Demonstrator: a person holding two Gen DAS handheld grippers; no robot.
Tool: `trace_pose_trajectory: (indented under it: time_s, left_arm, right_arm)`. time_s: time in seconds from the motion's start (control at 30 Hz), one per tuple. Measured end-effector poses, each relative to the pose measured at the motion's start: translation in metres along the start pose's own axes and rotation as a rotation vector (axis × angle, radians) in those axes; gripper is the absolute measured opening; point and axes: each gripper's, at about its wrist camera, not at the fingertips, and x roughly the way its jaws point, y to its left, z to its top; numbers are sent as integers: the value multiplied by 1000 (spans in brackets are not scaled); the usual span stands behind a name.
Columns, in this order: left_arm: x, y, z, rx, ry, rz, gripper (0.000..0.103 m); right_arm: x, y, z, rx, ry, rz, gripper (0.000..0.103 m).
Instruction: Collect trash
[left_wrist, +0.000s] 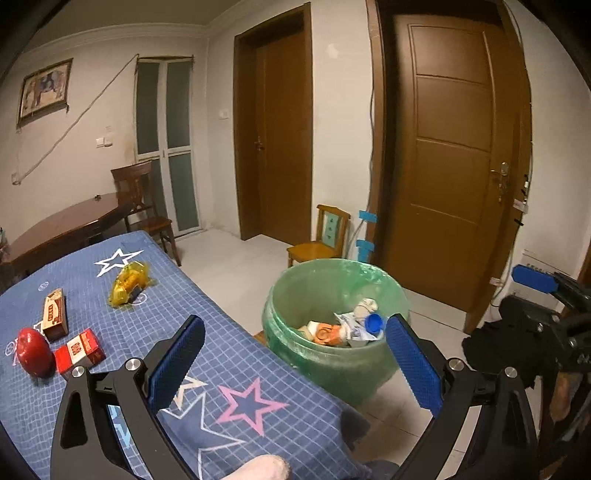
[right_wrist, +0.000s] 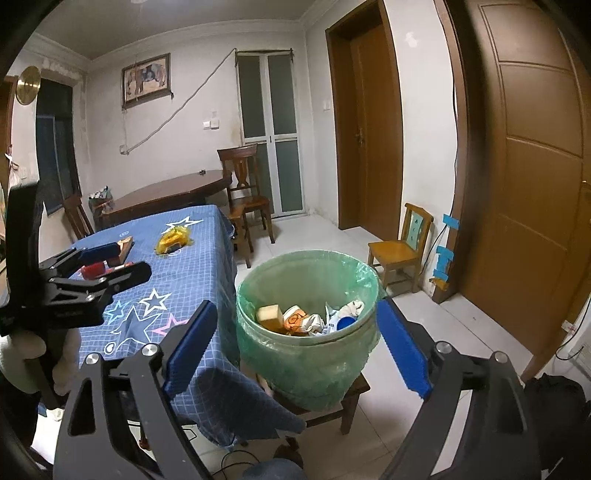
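Two hand-held grippers, the left hand-held gripper (left_wrist: 295, 354) and the right hand-held gripper (right_wrist: 293, 343), stand wide with nothing between their blue pads. Beside the blue star-patterned bench (left_wrist: 229, 369) sits a round bin with a green plastic liner (right_wrist: 310, 354) holding crumpled wrappers. On the bench lie a yellow crinkled wrapper (left_wrist: 129, 282), two red-and-white cartons (left_wrist: 79, 350) and a red apple (left_wrist: 34, 351).

Cloth table cover (left_wrist: 236, 354), thin glossy plastic bin liner (right_wrist: 332, 362) — polished wooden doors (left_wrist: 450, 147).
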Motion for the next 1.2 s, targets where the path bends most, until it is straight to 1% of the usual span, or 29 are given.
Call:
trace_pose_trajectory:
  time_s: [0.07, 0.13, 0.23, 0.4, 0.53, 0.77, 1.0, 1.2]
  left_arm:
    - [-5, -4, -2, 8, 2, -4, 98]
    - [-10, -11, -2, 22, -12, 9, 98]
    - [-14, -20, 0, 42, -24, 4, 98]
    - [-17, -28, 3, 57, -21, -25, 98]
    - [-13, -31, 6, 54, -14, -36, 98]
    - [-8, -42, 9, 90, -3, -54, 98]
    - [0, -42, 8, 89, 19, -59, 98]
    - [4, -47, 7, 109, 25, -62, 98]
  right_arm:
    - [-2, -1, -1, -3, -1, -2, 85]
    - [-5, -3, -1, -5, -4, -7, 85]
    - [-3, -7, 0, -1, -6, -14, 85]
    - [-4, -11, -5, 8, -1, -26, 85]
    - [-5, -13, -7, 12, -1, -26, 85]
    - [-3, -14, -8, 9, -1, -19, 85]
    - [0, -15, -7, 6, 5, -13, 85]
    - [0, -14, -7, 3, 5, -10, 85]
